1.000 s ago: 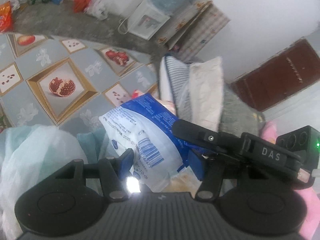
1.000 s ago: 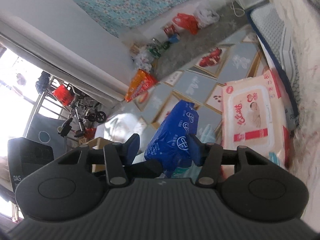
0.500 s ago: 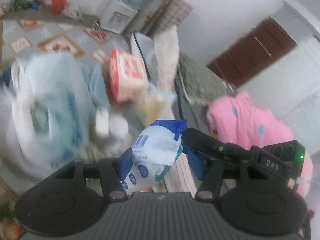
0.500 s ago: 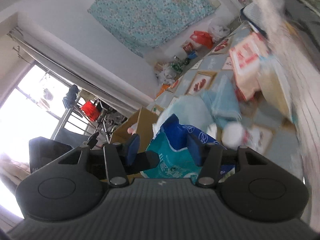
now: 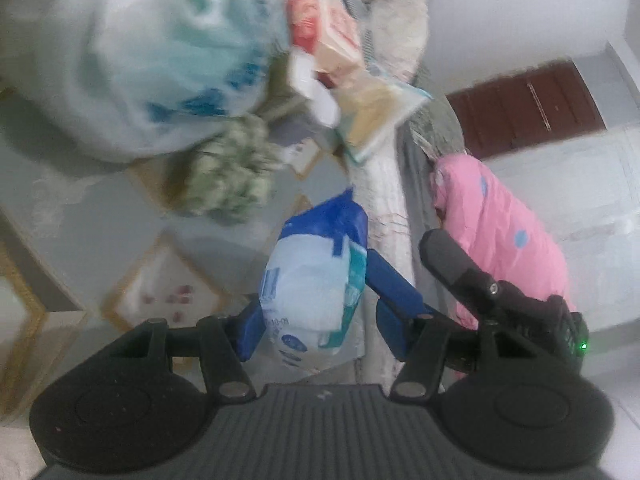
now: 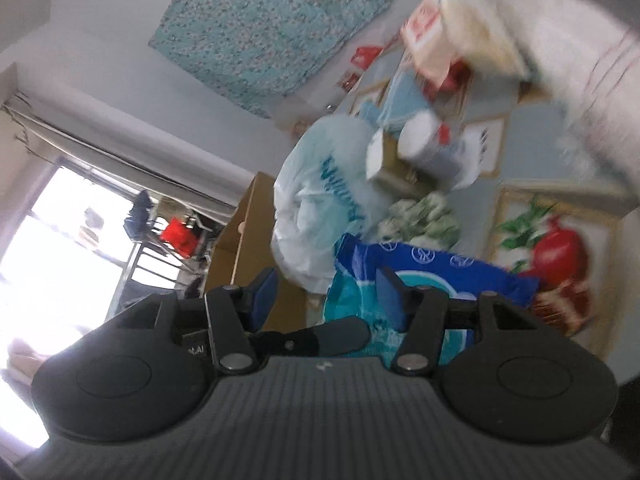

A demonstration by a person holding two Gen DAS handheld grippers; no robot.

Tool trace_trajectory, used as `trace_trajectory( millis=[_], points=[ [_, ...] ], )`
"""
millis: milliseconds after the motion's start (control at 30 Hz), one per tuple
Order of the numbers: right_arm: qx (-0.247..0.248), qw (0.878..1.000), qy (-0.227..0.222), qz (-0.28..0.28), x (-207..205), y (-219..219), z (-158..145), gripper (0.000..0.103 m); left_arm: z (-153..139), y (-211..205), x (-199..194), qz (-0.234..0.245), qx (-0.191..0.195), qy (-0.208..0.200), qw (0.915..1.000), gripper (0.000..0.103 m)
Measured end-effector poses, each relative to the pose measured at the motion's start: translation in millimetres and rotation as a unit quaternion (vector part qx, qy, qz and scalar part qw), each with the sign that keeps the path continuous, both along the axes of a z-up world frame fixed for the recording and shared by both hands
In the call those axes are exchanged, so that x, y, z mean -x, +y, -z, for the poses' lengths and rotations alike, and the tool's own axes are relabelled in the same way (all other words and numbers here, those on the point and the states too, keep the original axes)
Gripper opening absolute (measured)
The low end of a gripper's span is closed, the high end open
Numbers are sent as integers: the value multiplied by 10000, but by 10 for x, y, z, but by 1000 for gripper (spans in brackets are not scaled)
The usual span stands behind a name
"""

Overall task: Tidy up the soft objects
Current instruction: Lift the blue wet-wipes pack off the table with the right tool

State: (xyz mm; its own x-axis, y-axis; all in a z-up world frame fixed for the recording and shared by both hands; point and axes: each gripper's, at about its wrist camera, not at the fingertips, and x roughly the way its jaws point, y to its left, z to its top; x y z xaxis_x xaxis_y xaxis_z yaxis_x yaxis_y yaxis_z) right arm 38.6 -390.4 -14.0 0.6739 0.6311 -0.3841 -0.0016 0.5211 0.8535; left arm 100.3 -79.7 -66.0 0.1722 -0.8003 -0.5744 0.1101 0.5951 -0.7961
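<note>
A soft blue and white pack hangs in the air between the fingers of my left gripper, which is shut on it above the tiled floor. The same pack shows in the right wrist view, where my right gripper is open beside it, its right finger in front of the pack. The other gripper's black body shows at the right of the left wrist view.
On the floor lie a big white plastic bag, a green patterned bundle, a red and pink wipes pack and a pink dotted cushion. A cardboard box stands by the window. A dark wooden door is at the right.
Both grippers have swung up and away from the pile, carrying the blue pack with them. The floor pile now lies farther off, and the views are blurred with motion.
</note>
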Motion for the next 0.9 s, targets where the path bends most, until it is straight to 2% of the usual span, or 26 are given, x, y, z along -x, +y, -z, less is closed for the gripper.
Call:
trace_trajectory(
  millis=[167,267,333,400,500,633,733,800,900],
  points=[
    [-278,9995,25,-159,-258,219,231,55,81,251,4,-334,-200,-207,9990,64],
    [-431,9989,132,-132,-390,274,410,55,91,347,38,-481,-472,-442,9968,64],
    [-484,9985,268,-55,-462,284,570,52,75,404,83,-512,-641,-631,9946,65],
    [-596,9981,181,-14,-482,265,654,52,57,462,132,-495,-675,-757,9936,69],
    [-563,9983,121,-35,-506,246,656,52,38,502,214,-188,-634,-996,9928,75],
    [-461,9988,44,-143,-484,234,651,52,56,337,369,572,-771,-1200,9881,74],
    [-219,9996,-140,-131,-434,201,548,54,71,138,438,867,-1073,-1377,9808,62],
    [125,9993,-345,13,-418,173,457,53,73,46,463,911,-1220,-1536,9763,44],
    [452,9982,-372,146,-425,113,409,50,65,-55,489,1023,-1314,-1690,9714,34]
  ],
)
